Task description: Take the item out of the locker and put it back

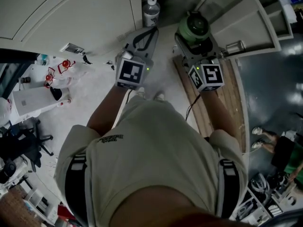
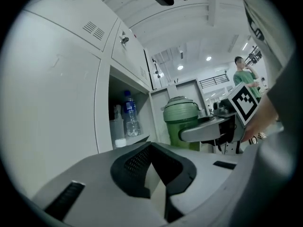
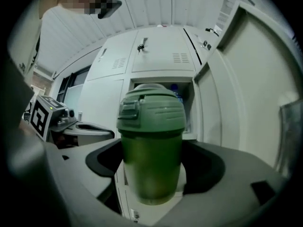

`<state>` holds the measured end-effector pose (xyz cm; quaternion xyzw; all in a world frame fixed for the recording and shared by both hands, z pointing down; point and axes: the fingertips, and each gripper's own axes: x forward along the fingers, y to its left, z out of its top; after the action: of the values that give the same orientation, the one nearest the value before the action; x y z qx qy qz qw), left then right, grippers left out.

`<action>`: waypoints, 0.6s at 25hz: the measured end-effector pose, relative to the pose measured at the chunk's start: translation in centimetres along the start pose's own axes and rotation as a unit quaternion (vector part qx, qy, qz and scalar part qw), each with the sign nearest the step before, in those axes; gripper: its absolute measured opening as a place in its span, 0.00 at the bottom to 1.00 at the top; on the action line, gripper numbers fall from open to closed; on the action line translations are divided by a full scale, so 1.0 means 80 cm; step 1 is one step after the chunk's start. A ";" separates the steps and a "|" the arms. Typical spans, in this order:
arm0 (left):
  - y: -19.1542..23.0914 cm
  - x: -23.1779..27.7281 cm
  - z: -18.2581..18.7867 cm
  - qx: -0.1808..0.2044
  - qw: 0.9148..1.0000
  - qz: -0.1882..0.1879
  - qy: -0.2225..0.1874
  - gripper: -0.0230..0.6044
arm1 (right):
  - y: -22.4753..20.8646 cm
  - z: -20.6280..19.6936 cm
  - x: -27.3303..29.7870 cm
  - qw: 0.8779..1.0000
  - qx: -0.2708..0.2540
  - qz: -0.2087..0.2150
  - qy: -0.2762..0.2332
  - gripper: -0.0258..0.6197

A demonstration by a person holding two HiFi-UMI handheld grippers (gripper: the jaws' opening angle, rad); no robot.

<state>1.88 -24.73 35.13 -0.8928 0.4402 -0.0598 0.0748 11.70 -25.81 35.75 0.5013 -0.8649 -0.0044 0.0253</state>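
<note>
A green lidded cup (image 3: 150,145) stands upright between the jaws of my right gripper (image 3: 151,176), which is shut on its body. In the head view the cup (image 1: 194,28) is held in front of the open locker compartment (image 1: 165,4), outside it. A clear water bottle (image 1: 151,11) with a blue cap stands inside that compartment, as the left gripper view also shows (image 2: 131,115). My left gripper (image 1: 152,32) hangs to the left of the cup with its jaws together and nothing in them. The left gripper view has the cup (image 2: 182,122) off to its right.
The locker door (image 3: 246,93) is swung open to the right. A wooden board (image 1: 227,103) lies on the floor under the right arm. Small items (image 1: 61,74) are scattered on the floor at left. A person in green (image 2: 244,72) stands far back.
</note>
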 end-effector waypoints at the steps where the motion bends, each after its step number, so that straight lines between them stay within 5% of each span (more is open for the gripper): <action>1: 0.000 -0.006 0.008 0.001 1.000 0.000 -0.008 0.06 | 0.003 0.006 -0.009 1.000 0.002 0.002 -0.003 0.64; 5: -0.004 -0.036 0.027 0.011 1.000 0.002 -0.027 0.06 | 0.023 0.026 -0.044 0.999 0.033 0.012 -0.014 0.64; 15: -0.024 -0.068 0.006 0.014 1.000 0.012 0.009 0.06 | 0.070 0.023 -0.078 0.998 0.040 0.041 -0.023 0.64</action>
<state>0.15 -19.26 34.82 -0.8856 0.4509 -0.0733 0.0837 9.84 -17.60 33.87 0.4655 -0.8847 0.0192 -0.0147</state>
